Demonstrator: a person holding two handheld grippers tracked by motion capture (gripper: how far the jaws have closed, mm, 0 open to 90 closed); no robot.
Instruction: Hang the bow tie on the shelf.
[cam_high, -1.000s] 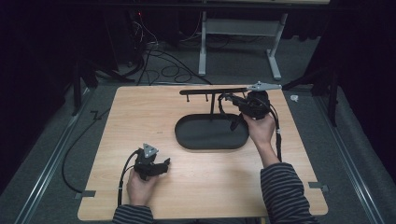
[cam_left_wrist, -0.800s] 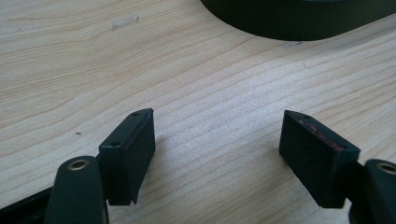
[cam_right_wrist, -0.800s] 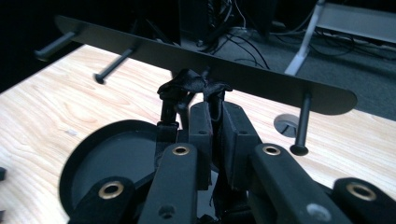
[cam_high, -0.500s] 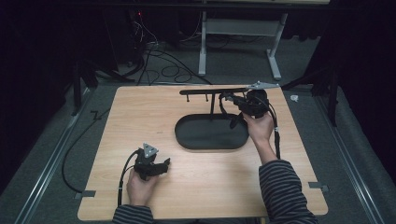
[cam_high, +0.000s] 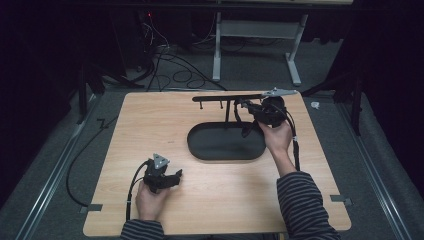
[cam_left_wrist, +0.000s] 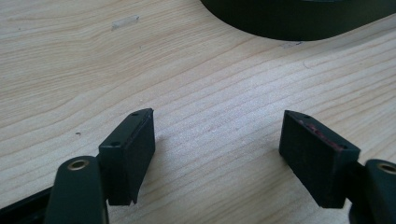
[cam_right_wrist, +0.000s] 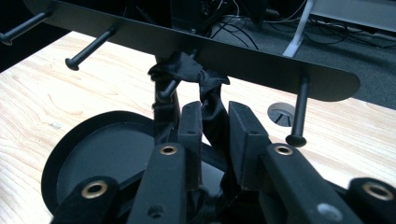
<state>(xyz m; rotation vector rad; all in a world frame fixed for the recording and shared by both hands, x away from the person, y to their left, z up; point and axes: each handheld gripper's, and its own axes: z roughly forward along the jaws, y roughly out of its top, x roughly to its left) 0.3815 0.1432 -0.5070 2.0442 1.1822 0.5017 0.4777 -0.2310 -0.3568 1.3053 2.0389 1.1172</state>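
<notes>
R gripper (cam_right_wrist: 215, 126) clamped on black cloth (cam_right_wrist: 198, 77) at rack (cam_right_wrist: 261, 63) peg; L gripper (cam_left_wrist: 217, 149) wide open, resting on table (cam_left_wrist: 210, 79).

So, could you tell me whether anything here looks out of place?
Only one thing: a black cloth band is bunched and twisted around a peg of the black rack, with the right gripper clamped on its hanging part.

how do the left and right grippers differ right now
The left gripper is open with nothing between its jaws; the right gripper is shut on a black fabric strip. The left sits low over the bare table; the right is raised at the rack. Both are hand-held.
</notes>
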